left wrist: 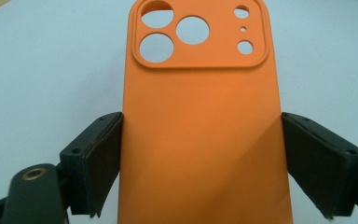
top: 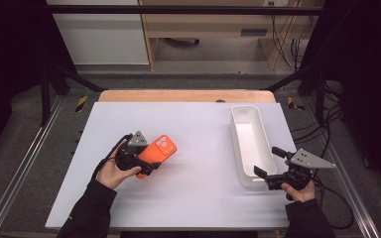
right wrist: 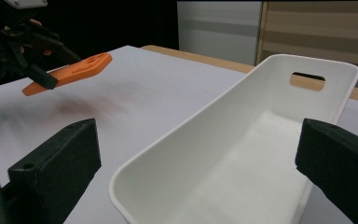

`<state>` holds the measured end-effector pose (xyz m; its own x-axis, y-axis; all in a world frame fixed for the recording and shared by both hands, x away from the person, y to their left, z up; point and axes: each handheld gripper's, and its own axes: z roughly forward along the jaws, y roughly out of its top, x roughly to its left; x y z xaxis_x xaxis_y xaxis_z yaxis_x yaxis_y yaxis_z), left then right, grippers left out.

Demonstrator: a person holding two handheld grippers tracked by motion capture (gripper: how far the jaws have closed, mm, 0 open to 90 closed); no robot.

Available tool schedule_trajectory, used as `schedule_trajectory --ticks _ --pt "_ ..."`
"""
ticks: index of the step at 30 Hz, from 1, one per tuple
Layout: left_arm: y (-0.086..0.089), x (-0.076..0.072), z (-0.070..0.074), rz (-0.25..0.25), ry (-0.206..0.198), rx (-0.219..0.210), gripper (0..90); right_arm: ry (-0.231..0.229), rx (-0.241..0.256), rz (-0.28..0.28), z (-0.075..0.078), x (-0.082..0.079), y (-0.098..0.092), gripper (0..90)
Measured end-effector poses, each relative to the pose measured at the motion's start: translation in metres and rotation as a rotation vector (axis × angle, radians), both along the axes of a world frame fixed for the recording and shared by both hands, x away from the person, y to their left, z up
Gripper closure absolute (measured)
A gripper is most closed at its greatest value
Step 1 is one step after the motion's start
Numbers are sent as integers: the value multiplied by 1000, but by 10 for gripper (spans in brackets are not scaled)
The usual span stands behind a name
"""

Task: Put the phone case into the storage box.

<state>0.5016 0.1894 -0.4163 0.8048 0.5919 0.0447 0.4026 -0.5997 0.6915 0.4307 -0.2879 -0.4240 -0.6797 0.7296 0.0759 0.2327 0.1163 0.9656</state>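
Orange phone case (left wrist: 200, 126) sits clamped by its long edges between the left gripper (top: 138, 159) fingers (left wrist: 95, 163), lifted off the white counter (top: 193, 198) toward its left side — the right gripper view shows it tilted, with its shadow beneath. My guess is the pickup is done and the carry to the white bin (top: 250, 144) is left; the bin stands empty, well apart on the right. Right gripper (top: 274, 166) hovers at the bin's near end, fingers (right wrist: 56, 163) spread wide, holding nothing. No brand or writing is legible — the case is plain.
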Motion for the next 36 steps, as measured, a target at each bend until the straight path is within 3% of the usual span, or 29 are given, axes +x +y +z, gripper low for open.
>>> schedule_trajectory --ticks 16,36 --pt "-17 -17 10 -75 -42 -15 155 -6 -19 22 5 -2 4 4" --pt "-39 -35 13 -162 -80 21 155 -16 -58 57 9 -3 15 4"
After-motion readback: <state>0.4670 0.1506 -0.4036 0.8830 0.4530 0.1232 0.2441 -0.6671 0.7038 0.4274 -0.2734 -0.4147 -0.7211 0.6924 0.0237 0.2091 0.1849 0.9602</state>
